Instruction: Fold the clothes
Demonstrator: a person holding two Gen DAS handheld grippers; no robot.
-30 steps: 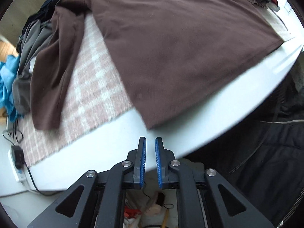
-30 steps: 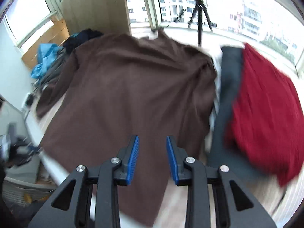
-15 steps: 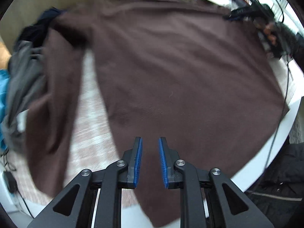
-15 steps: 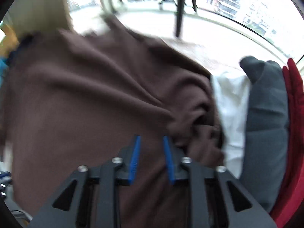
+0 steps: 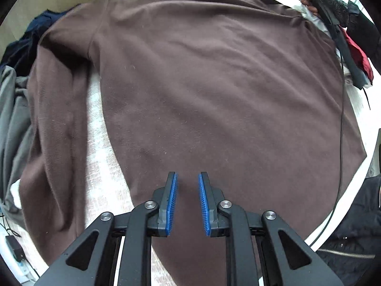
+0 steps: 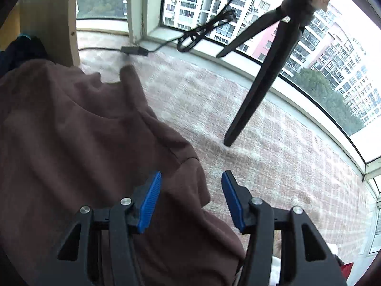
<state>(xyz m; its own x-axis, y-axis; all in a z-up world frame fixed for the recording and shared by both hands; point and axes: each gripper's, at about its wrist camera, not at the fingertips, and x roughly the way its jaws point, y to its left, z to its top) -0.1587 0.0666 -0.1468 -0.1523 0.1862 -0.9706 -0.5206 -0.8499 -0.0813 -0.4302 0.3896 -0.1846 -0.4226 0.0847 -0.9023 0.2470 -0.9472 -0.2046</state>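
A brown long-sleeved shirt [image 5: 202, 83] lies spread flat on a pink-and-white checked cloth [image 5: 100, 166], with one sleeve [image 5: 54, 143] stretched down the left side. My left gripper [image 5: 187, 175] hovers over the shirt's lower body, its blue pads a narrow gap apart with nothing between them. In the right wrist view the shirt's collar and shoulder [image 6: 71, 131] fill the left half. My right gripper [image 6: 191, 174] is above the shoulder's edge. Its jaws are opening, the fabric lies below them and the pads press on nothing.
A pile of grey clothes [image 5: 12, 109] and dark blue clothes [image 5: 23, 43] sits at the left. Red clothing [image 5: 359, 57] lies at the right, and a black cable [image 5: 341, 143] trails past it. A tripod leg [image 6: 257, 83] stands on the checked cloth [image 6: 262, 155] by the window. A power adapter [image 6: 135, 50] rests on the sill.
My left gripper moved from the table's near edge to over the shirt's body. My right gripper travelled from the hem side to the far shoulder, narrowed its jaws, then spread them.
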